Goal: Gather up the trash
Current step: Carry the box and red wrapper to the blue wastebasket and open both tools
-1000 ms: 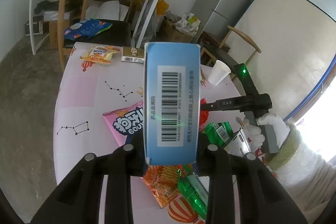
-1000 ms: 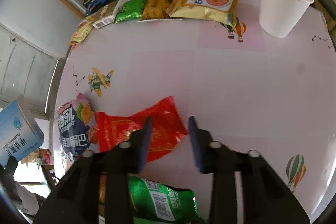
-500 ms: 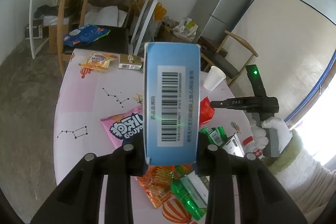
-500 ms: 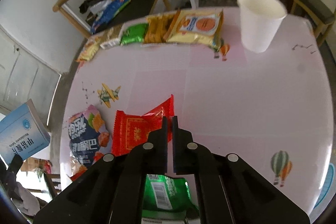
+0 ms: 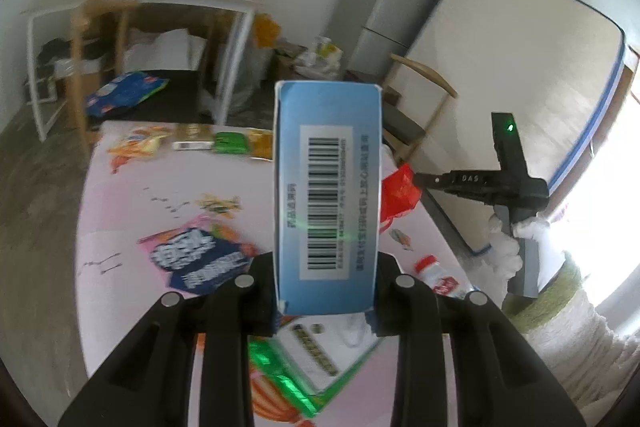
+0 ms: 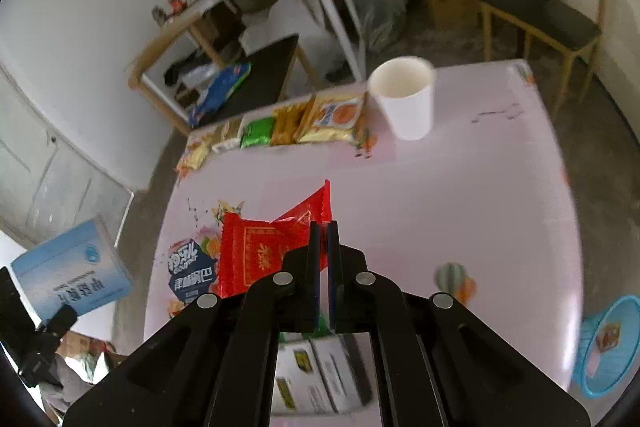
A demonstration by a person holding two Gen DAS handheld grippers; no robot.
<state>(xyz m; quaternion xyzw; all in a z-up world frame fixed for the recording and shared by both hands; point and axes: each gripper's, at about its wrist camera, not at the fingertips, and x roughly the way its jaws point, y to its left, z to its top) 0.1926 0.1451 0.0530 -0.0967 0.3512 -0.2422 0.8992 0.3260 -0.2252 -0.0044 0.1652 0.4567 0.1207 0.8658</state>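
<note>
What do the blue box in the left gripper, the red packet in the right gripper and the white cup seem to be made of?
Blue box: likely thin printed cardboard; flat faces, crisp edges, barcode label.
Red packet: likely glossy plastic film; serrated end, creases, sheen.
White cup: probably matte paper; plain wall, thin rim, though plastic cannot be ruled out.

Daylit room, blown-out glare at the window [image 5: 600, 211], motion-blurred tabletop [image 6: 440, 195], fisheye-bent edges, dark vignette corners.
</note>
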